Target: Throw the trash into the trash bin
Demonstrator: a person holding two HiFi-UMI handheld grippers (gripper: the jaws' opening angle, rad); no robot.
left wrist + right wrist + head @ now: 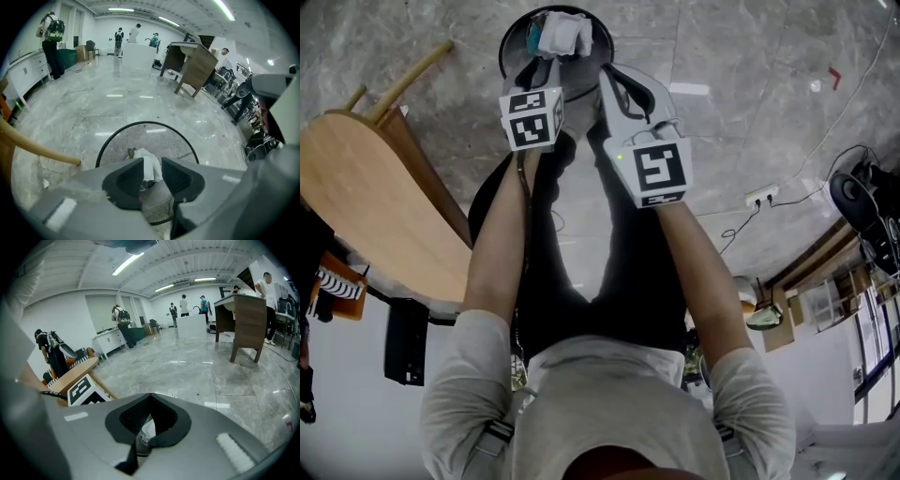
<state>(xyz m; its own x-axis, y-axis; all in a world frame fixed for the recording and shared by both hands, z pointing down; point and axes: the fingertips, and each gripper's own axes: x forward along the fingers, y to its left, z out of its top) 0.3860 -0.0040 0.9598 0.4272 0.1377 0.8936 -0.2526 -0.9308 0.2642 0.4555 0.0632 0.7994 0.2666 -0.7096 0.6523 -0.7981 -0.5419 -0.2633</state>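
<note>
Left gripper (pixel 153 165), jaws apart with nothing in them, hangs over the black mesh trash bin (pixel 117 143), where the crumpled white trash (pixel 146 158) lies. Right gripper (pixel 151 397), jaws together, is just right of it. A wooden table (pixel 366 206) stands left of the bin, its leg (pixel 37 147) near the rim. A power strip (pixel 761 196) lies well to the right.

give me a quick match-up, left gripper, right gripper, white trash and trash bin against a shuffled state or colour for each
1 left gripper
2 right gripper
3 white trash
4 trash bin

a black mesh
b jaws together
c lying in the bin
d jaws apart

Pairs: 1-d, 2-b, 3-c, 4-a
</note>
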